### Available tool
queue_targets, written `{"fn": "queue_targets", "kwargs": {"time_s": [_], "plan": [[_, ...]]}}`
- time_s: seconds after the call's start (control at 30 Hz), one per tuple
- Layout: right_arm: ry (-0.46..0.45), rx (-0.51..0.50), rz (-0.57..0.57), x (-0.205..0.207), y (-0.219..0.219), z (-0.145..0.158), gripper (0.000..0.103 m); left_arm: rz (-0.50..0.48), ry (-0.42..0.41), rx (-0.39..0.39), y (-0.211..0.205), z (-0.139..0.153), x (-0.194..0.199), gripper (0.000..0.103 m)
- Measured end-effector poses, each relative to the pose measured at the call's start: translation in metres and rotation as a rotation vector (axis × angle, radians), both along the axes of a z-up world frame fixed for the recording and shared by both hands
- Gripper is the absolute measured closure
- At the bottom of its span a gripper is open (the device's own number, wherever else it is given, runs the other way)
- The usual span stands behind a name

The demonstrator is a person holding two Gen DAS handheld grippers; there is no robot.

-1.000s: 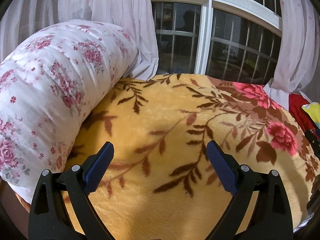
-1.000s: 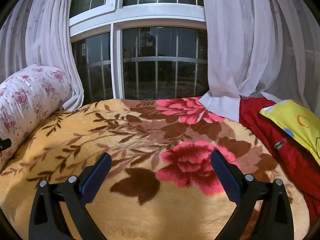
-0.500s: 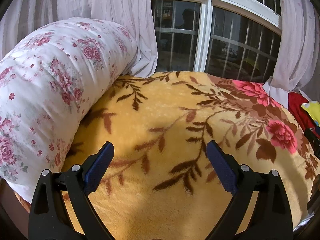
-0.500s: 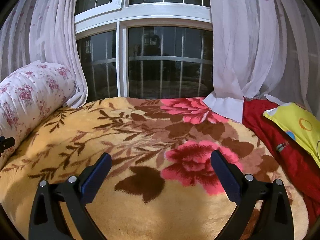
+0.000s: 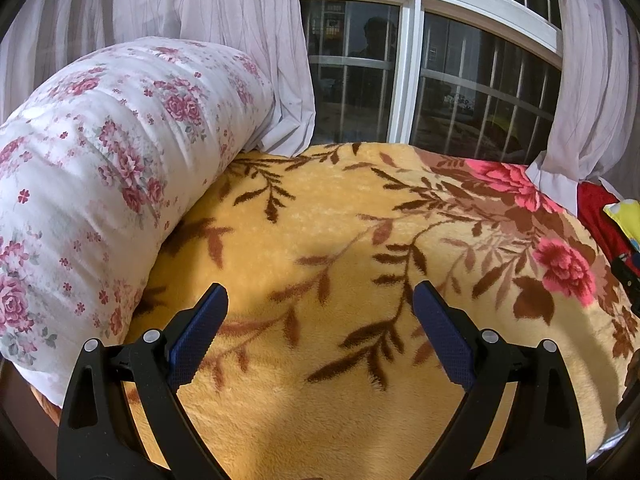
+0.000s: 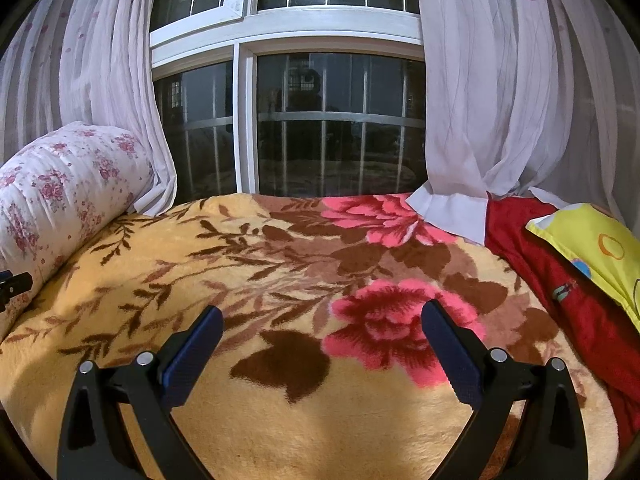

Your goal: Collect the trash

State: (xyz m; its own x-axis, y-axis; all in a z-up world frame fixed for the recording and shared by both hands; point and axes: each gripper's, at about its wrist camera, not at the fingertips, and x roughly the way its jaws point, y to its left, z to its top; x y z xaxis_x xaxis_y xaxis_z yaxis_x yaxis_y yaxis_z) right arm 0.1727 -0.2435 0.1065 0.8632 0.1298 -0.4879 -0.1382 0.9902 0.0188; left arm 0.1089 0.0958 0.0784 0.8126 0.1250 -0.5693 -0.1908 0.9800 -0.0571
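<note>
No piece of trash shows in either view. My left gripper (image 5: 320,300) is open and empty, held above an orange fleece blanket (image 5: 328,232) with brown leaves and pink flowers. My right gripper (image 6: 322,320) is open and empty above the same blanket (image 6: 280,264), over a pink flower. A tip of the left gripper (image 6: 14,282) shows at the far left edge of the right wrist view.
A rolled white floral quilt (image 5: 100,168) lies along the left side (image 6: 60,188). A red cloth (image 6: 560,280) and a yellow pillow (image 6: 600,248) lie at the right. Sheer curtains (image 6: 500,80) and a barred window (image 6: 328,120) stand behind the bed.
Both views have shifted slightly: the quilt and window sit a little higher and nearer in the left view, and the right view has tilted up a little. Both grippers stay open.
</note>
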Motion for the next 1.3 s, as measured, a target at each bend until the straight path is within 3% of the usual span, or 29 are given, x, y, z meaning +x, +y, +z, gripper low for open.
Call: {"fn": "queue_targets", "kwargs": {"time_s": [0.77,1.3], "plan": [[0.0,-0.013,-0.004,-0.002,-0.004,-0.005,0.005,-0.012,-0.009,0.079,0.004,-0.001,0.013,0.012],[0.003,-0.013,-0.005,-0.002,-0.004,-0.006,0.005,-0.022,-0.011,0.086,0.003,-0.002,0.018,0.012]]}}
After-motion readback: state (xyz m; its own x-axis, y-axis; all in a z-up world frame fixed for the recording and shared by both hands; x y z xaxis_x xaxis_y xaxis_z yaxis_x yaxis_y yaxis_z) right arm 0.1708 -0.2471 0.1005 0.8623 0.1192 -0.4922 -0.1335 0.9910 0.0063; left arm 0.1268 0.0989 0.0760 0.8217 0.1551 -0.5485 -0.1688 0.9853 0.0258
